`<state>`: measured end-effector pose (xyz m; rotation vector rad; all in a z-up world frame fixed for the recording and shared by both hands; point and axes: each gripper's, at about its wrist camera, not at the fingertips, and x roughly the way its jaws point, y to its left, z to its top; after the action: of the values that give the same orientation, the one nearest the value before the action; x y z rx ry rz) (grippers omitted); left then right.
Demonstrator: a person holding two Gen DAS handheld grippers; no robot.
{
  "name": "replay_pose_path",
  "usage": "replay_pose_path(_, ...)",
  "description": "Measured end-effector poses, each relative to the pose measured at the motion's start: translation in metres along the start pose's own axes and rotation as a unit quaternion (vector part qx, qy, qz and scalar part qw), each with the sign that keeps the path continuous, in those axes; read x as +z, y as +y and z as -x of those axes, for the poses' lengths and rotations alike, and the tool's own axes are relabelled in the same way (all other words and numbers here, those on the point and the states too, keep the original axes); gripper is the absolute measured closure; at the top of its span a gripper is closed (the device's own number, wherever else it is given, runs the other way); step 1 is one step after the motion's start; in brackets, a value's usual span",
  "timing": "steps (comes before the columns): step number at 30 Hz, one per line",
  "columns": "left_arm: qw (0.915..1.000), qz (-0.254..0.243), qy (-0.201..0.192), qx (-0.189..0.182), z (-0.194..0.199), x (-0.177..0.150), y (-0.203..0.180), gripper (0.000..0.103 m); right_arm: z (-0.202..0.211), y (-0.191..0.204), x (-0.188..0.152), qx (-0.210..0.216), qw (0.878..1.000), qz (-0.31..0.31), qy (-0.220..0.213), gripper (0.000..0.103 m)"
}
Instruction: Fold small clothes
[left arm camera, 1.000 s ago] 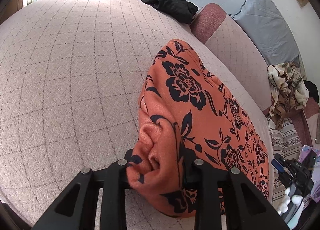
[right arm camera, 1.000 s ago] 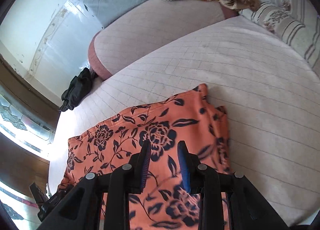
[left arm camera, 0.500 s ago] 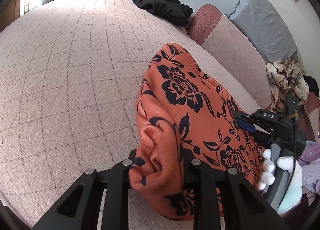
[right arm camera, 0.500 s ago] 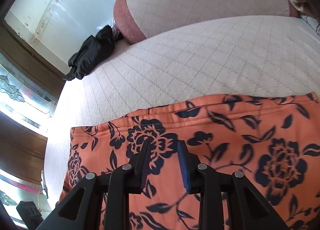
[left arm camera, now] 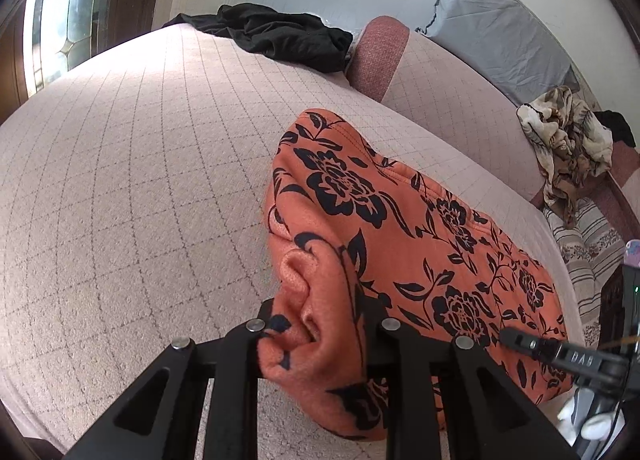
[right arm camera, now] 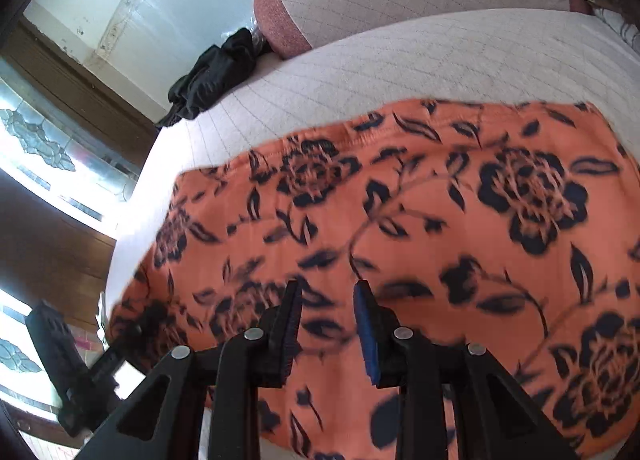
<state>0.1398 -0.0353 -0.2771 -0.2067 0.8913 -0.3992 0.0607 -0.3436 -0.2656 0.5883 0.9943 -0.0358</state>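
Observation:
An orange garment with black flowers [left arm camera: 400,244] lies on the pinkish quilted bed [left arm camera: 140,180]. My left gripper [left arm camera: 320,324] is shut on a bunched corner of it at its near left end. In the right wrist view the same garment [right arm camera: 420,220] fills the lower frame, spread flat. My right gripper [right arm camera: 326,308] is open and empty, its jaws apart just above the cloth. The right gripper also shows in the left wrist view [left arm camera: 560,352] at the lower right, over the garment's far end.
A black garment [left arm camera: 280,36] lies bunched at the bed's far end, also in the right wrist view [right arm camera: 216,76]. A padded headboard [left arm camera: 460,92], a patterned cloth heap [left arm camera: 568,136] and a striped pillow [left arm camera: 588,256] lie to the right. A window [right arm camera: 36,148] is on the left.
My right gripper has swung down and closer over the garment, still open. My left gripper keeps its hold on the bunched corner and has shifted slightly.

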Motion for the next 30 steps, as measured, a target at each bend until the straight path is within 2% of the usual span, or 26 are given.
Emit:
replay_pose_path(1,0.9999,-0.012,-0.004,0.005,0.002,-0.001,-0.004,0.080,-0.003,-0.007,-0.013,-0.005,1.000,0.006,0.018,0.073)
replay_pose_path(3,0.9988,-0.044,-0.016,0.017,0.006,-0.001,-0.014,0.080,0.009,-0.021,-0.029,0.022,1.000,0.005,0.000,0.074)
replay_pose_path(6,0.9943,-0.098,-0.030,0.030,0.019,0.000,-0.038,0.080,0.035,-0.041,-0.034,0.054,0.998,-0.023,-0.014,0.074)
replay_pose_path(10,0.9820,-0.181,-0.050,0.023,0.042,-0.006,-0.087,0.080,0.062,-0.073,-0.025,0.074,0.996,-0.025,-0.036,0.074)
replay_pose_path(13,0.9716,-0.231,-0.048,0.017,0.047,-0.011,-0.131,0.080,0.082,-0.099,-0.012,0.097,0.993,-0.047,-0.047,0.072)
replay_pose_path(15,0.9643,-0.262,-0.039,0.013,0.045,-0.016,-0.164,0.080,0.097,-0.109,-0.004,0.107,0.991,-0.045,-0.072,0.072)
replay_pose_path(17,0.9558,-0.293,-0.029,0.008,0.039,-0.025,-0.200,0.080,0.110,-0.123,-0.001,0.139,0.984,-0.053,-0.096,0.071)
replay_pose_path(19,0.9462,-0.323,-0.013,0.002,0.028,-0.039,-0.236,0.079,0.115,-0.140,-0.001,0.188,0.973,-0.080,-0.110,0.068)
replay_pose_path(21,0.9395,-0.342,0.009,-0.011,0.018,-0.054,-0.265,0.073,0.117,-0.158,0.001,0.229,0.960,-0.121,-0.109,0.066)
replay_pose_path(22,0.9390,-0.342,0.023,-0.022,0.014,-0.059,-0.274,0.070,0.117,-0.164,0.003,0.247,0.954,-0.133,-0.110,0.064)
replay_pose_path(23,0.9394,-0.338,0.042,-0.037,0.012,-0.062,-0.279,0.063,0.118,-0.166,0.004,0.260,0.948,-0.141,-0.114,0.047)
replay_pose_path(25,0.9393,-0.326,0.072,-0.079,0.017,-0.066,-0.281,0.057,0.119,-0.173,0.004,0.271,0.941,-0.167,-0.116,0.018)
replay_pose_path(27,0.9360,-0.334,0.063,-0.092,0.031,-0.068,-0.274,0.048,0.116,-0.179,0.003,0.276,0.936,-0.186,-0.114,0.018)
replay_pose_path(30,0.9352,-0.347,0.030,-0.062,0.048,-0.063,-0.249,0.042,0.104,-0.182,0.005,0.287,0.930,-0.207,-0.096,0.018)
